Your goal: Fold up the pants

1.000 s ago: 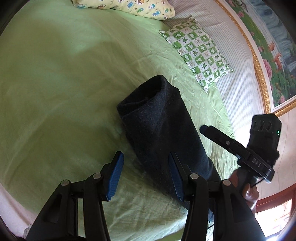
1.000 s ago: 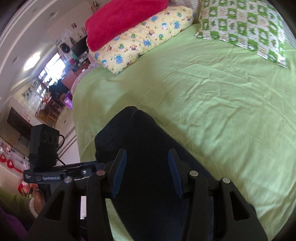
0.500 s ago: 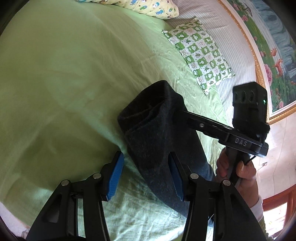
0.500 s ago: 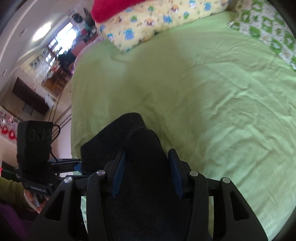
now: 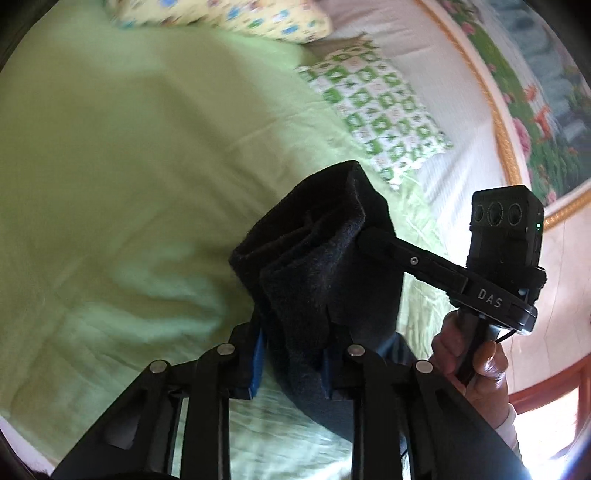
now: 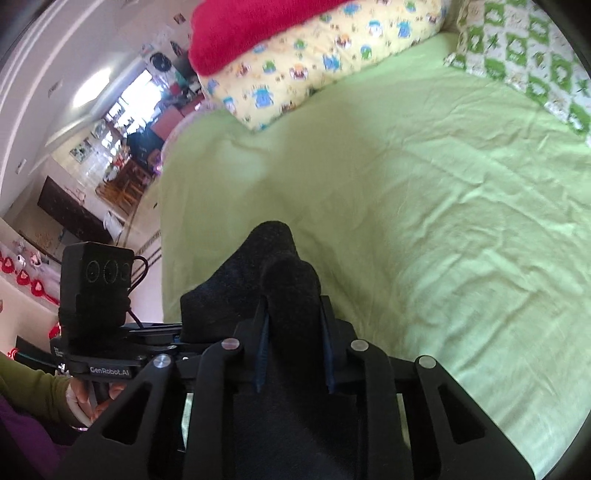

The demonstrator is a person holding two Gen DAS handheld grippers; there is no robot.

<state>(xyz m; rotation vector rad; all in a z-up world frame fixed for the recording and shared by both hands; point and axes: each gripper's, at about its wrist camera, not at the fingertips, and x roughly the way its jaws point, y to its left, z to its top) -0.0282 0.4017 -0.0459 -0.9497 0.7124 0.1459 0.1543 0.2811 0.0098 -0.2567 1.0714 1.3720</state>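
Both grippers pinch the pants end, w/ jaws just closed on cloth.
Left gripper (image 5: pixel 291 360) & right gripper (image 6: pixel 293 354) clenched on dark pants (image 5: pixel 325 266); lift both evenly, lay flat on bed (image 5: pixel 110 184).

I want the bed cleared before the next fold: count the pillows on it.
2, though more may lie out of frame. The yellow cartoon-print pillow lies at the head of the bed under a red blanket; the green-and-white checked pillow lies beside it, near the striped sheet.

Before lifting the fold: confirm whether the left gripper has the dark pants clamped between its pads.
Yes, in the left wrist view the left gripper has its blue pads pressed against a bunched edge of the dark pants.
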